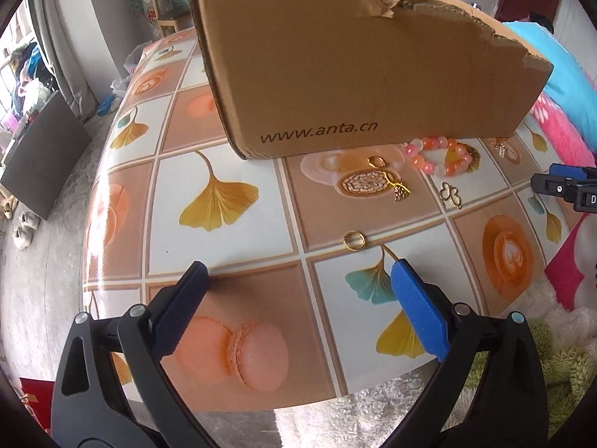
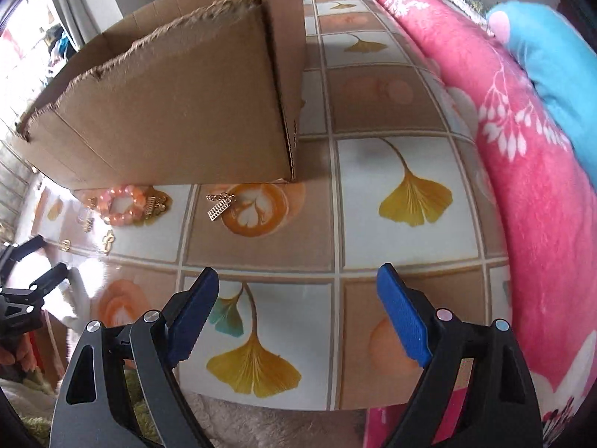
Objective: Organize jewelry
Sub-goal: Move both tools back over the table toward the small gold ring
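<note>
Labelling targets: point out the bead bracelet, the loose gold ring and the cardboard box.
bead bracelet (image 1: 440, 156), left wrist view, on a near-side bead.
gold ring (image 1: 355, 241), left wrist view, on its band.
cardboard box (image 1: 335, 74), left wrist view, on its front wall.

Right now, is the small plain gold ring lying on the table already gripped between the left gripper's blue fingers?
No, the small plain gold ring lies on the patterned table ahead of the open left gripper, clear of both fingers.

1. Table covered by glossy tile-print cloth with ginkgo leaves and macarons (image 1: 231, 194).
2. Torn brown cardboard box (image 1: 354, 74) on it.
3. Pink-orange bead bracelet (image 1: 442, 156) at the box's front edge.
4. Gold abacus-shaped charm (image 2: 220, 207) near the box's corner.
5. Plain gold ring (image 1: 354, 240) well in front of the box.
6. Gold clover-outline pendant (image 1: 449, 194) in front of the bracelet.
</note>
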The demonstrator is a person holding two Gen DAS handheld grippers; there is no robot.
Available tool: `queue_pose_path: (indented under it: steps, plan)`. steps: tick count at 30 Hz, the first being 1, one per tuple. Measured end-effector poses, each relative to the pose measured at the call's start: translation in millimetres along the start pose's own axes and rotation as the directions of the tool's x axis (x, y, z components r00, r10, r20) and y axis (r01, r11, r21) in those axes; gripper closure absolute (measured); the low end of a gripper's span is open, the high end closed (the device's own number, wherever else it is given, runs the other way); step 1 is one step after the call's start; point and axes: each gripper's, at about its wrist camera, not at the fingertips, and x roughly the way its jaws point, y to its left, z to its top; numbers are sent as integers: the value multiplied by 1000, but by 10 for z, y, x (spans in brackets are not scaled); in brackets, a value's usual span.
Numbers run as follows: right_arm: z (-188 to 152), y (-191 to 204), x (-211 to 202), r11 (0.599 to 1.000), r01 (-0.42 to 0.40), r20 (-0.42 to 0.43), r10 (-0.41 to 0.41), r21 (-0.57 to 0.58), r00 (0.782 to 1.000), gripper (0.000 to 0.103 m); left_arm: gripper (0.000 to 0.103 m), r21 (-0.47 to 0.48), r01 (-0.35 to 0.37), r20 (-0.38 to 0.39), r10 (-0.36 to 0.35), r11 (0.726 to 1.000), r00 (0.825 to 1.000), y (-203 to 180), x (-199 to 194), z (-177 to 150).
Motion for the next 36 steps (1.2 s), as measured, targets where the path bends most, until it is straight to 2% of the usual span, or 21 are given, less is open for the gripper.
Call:
queue_pose_path:
  steps: [3, 8, 16, 27, 36]
  plan:
    - [-16, 65, 38, 999, 35, 12, -34, -33, 999, 18, 8, -6, 5, -1, -5, 1000, 1000, 17, -7, -7]
    - [-70, 138, 8, 997, 51, 18, -50, -51, 999, 7, 8, -7, 1, 2, -1, 1000, 1000, 0, -21, -35]
    - [-119, 78, 25, 998, 39, 30, -38, -49, 999, 6, 7, -5, -3, -33, 3, 1000, 999, 14, -4, 3]
    - [-95, 61, 42, 998, 32, 34, -31, -45, 999, 6, 7, -10, -6, -38, 5, 1000, 999, 15, -11, -11]
    - [-130, 61, 25, 998, 31, 65, -28, -45, 997, 6, 7, -53, -30, -42, 28, 998, 999, -18, -36, -37]
